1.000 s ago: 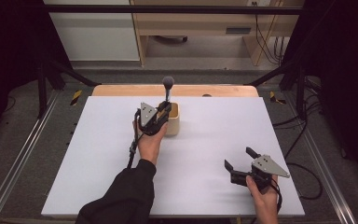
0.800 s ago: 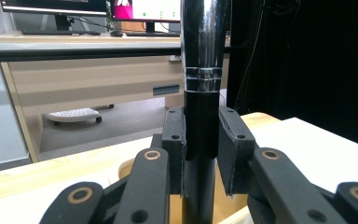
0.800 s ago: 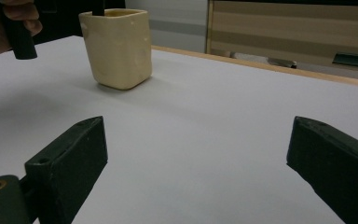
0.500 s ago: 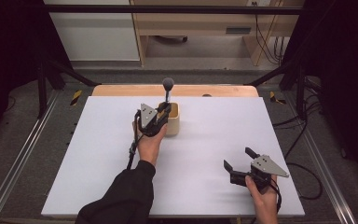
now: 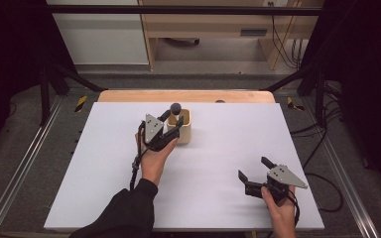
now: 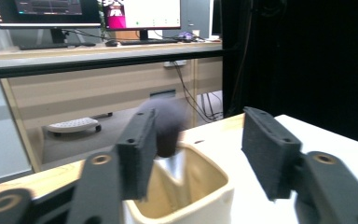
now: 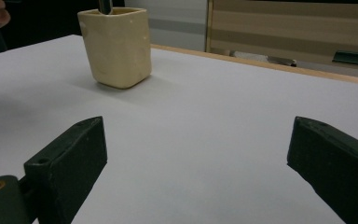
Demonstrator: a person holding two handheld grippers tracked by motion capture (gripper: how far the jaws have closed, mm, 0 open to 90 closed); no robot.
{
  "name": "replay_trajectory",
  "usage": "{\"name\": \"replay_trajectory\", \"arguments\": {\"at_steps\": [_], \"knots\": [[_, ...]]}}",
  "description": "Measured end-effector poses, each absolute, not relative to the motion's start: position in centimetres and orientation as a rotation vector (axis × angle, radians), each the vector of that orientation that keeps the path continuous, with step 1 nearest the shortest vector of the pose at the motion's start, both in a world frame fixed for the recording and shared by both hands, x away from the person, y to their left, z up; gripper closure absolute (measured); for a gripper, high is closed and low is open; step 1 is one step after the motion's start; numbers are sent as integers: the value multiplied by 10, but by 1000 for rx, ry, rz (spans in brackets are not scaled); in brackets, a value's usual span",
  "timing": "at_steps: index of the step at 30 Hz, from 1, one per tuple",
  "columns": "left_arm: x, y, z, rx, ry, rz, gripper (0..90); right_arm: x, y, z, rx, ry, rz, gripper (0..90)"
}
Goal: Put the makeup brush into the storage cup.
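A cream square cup stands on the white table, left of centre toward the back. A dark round-headed brush sticks out of it, leaning to the cup's far left. My left gripper is open at the cup's near-left rim. In the left gripper view its jaws straddle the cup, with nothing pinched, and the blurred brush head shows just past the left jaw. My right gripper is open low over the front right of the table, apart from the cup.
A wooden strip runs along the table's far edge. Metal rails flank the table and cables lie on the floor at the right. Bare white surface lies between the right gripper and the cup.
The brush head has dropped lower, sinking into the cup and leaning left. The left gripper stays open beside the cup. The right gripper has barely moved.
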State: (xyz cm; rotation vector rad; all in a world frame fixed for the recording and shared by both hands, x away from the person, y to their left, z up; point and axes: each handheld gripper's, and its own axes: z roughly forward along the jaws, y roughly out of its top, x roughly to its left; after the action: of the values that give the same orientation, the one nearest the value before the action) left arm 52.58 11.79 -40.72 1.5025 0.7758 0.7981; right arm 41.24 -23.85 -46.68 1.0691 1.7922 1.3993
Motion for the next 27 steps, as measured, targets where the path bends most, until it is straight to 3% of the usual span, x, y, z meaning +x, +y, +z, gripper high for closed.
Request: {"name": "replay_trajectory", "arguments": {"at_steps": [14,21,27], "knots": [[511,123,-402,1540,753,735,233,413,-237,-468,1070,1799,1385,43],[507,122,-399,1555,743,683,78,414,-237,-469,1092,1803,1382,25],[500,123,-398,1576,717,665,45,414,-237,-469,1105,1806,1381,24]]}}
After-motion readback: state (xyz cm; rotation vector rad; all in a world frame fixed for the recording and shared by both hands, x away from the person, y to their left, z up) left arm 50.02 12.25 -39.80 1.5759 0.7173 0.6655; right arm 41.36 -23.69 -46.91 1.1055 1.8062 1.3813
